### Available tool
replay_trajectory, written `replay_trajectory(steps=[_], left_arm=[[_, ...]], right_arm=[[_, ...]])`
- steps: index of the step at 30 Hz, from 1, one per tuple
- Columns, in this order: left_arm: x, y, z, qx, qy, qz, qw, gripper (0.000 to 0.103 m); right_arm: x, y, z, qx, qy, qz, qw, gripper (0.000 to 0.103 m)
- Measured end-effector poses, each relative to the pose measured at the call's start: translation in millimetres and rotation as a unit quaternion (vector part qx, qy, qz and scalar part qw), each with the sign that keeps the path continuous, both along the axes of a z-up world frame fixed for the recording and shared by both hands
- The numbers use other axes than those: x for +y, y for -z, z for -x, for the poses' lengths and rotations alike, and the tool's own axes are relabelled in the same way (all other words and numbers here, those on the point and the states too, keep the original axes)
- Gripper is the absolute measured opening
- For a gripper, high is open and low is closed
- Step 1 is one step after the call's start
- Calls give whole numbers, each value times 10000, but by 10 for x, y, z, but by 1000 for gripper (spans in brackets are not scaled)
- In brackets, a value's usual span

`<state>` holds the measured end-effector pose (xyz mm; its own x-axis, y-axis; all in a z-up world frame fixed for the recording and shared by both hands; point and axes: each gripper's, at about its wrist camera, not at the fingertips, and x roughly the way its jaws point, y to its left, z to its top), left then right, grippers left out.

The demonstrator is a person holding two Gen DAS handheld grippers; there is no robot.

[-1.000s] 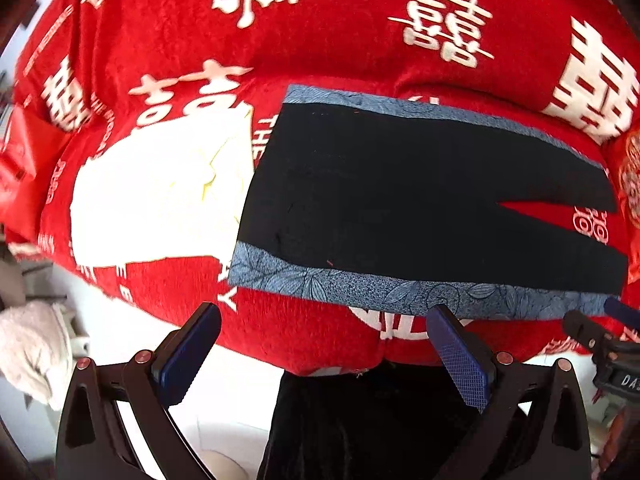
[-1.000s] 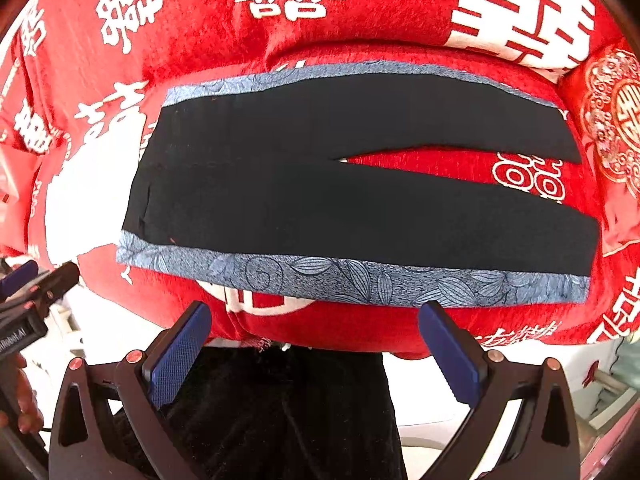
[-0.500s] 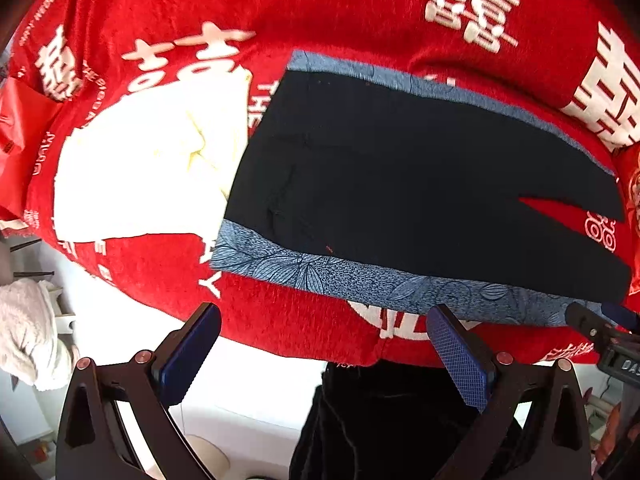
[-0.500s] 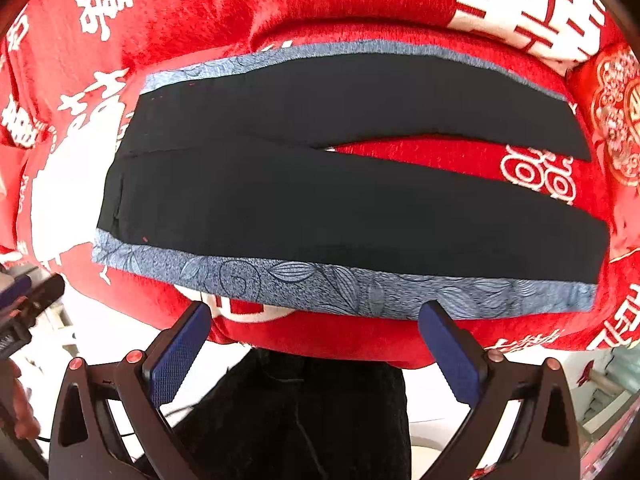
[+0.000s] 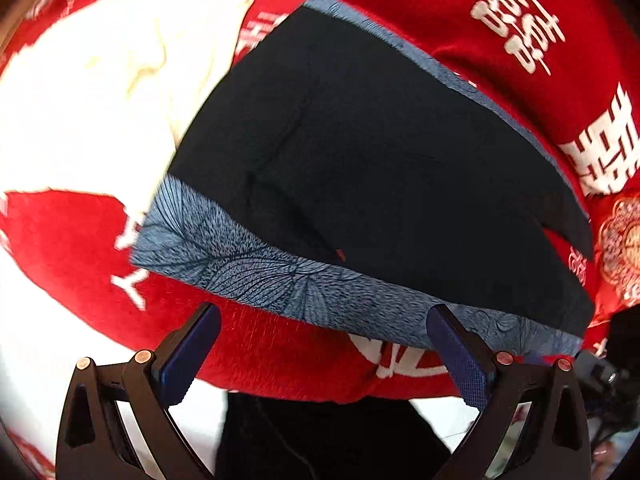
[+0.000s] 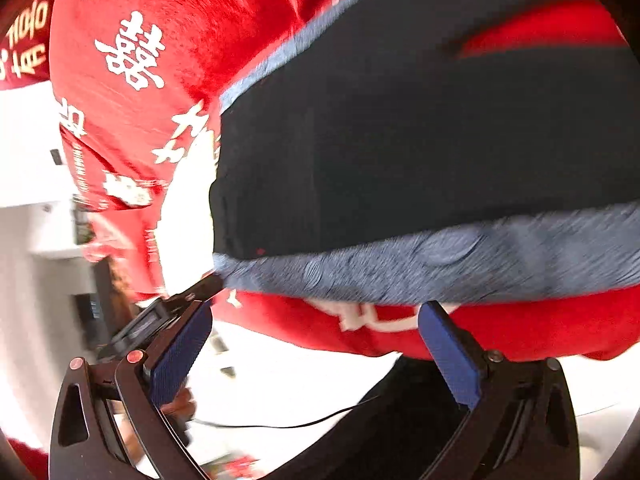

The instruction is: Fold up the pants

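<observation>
Ahead of left gripper (image 5: 322, 354): black pants (image 5: 380, 160) lie flat on red blanket (image 5: 500, 0), legs apart, blue side stripe (image 5: 280, 276) nearest, spread ready for lengthwise fold. Both grippers released, nothing held. Right gripper (image 6: 314, 346) hangs just below stripe near waist end, prob. approaching edge pickup.

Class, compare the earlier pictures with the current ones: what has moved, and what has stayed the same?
Both grippers have moved in toward the pants, nearing the waist end by the blue patterned side stripe. The left gripper and right gripper stay wide open, holding nothing. The pants remain flat and unfolded on the red blanket.
</observation>
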<state>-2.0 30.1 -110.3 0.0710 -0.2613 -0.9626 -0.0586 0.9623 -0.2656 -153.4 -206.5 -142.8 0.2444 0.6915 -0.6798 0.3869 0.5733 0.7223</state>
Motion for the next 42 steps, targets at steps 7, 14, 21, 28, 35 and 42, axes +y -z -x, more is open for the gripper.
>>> replay_trajectory(steps=[7,14,21,28,35,42], left_arm=[[244,313,156,74,-391,552,9977,103],[274,412,83,138,-653,956,9932,103],[209,419,-77,204,-1058,1582,9815,103],[336,448,-190,147,-1572,1646,9736,52],[254,331,-199,-9,-980,1444,9847,40],[119,342,-306,56,-442,1167,9922,40]], right_arm=[[378,668,61,233,83,-956,9951,74],[613,786,-311,7,624,-1384,9884,74],[572,394,-471,-544,521,-1536,9853,74],[364,484,-179,-332,476,-1190,9912,74],[-183,766,349,-20,1615,-1441,9763,72],[-366,1038,599,-109,2618,-2246,9385,56]])
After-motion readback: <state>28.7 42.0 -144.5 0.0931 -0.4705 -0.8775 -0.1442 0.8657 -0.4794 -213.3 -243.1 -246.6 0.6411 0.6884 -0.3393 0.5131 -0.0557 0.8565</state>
